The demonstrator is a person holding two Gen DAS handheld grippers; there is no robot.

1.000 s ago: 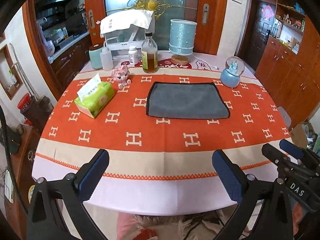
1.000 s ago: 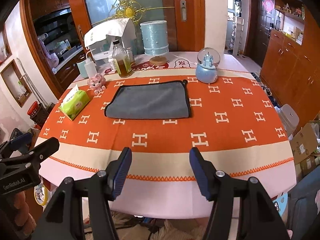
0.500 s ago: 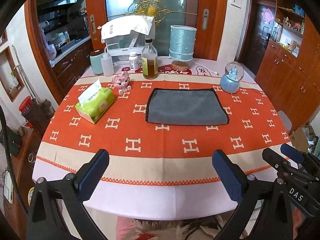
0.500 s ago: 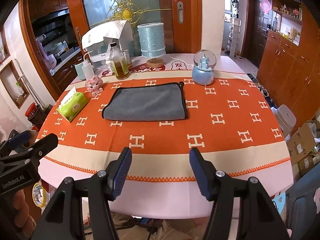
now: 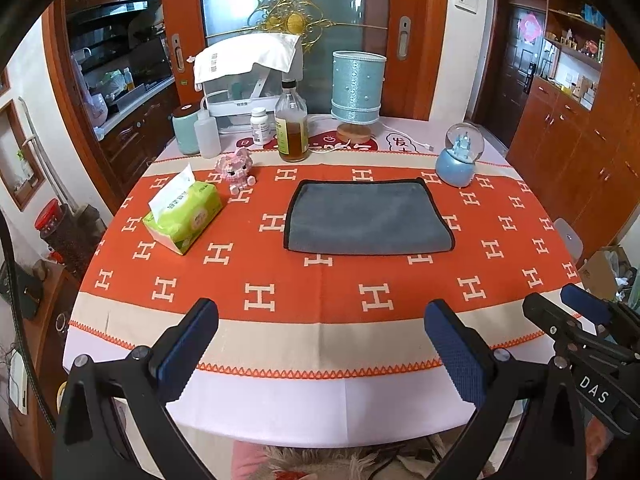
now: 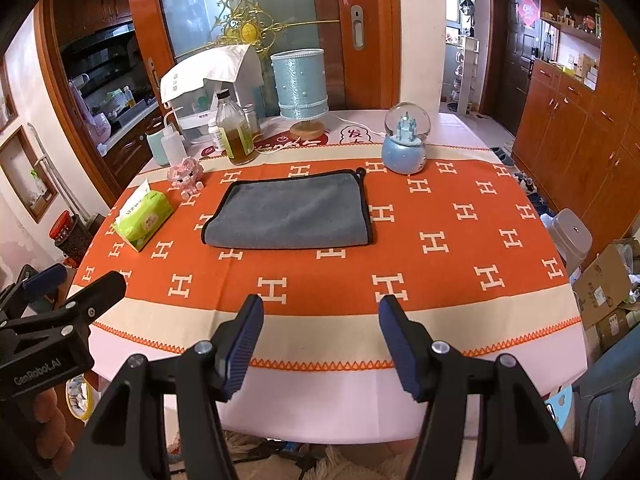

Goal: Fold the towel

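Observation:
A grey towel (image 5: 366,216) with a black border lies flat on the orange tablecloth (image 5: 320,280), folded into a rectangle; it also shows in the right wrist view (image 6: 292,211). My left gripper (image 5: 320,336) is open and empty, held over the table's near edge, well short of the towel. My right gripper (image 6: 320,336) is open and empty too, over the near edge. The right gripper (image 5: 576,312) shows at the right of the left wrist view, and the left gripper (image 6: 76,292) at the left of the right wrist view.
A green tissue pack (image 5: 184,216) and a pink toy (image 5: 236,168) lie left of the towel. A blue snow globe (image 5: 460,156) stands at its far right. A bottle (image 5: 292,124), blue lamp (image 5: 358,92) and containers line the back edge.
Both grippers have drawn back and up from the table, so the towel looks farther away. The towel has not moved. Both grippers stay open.

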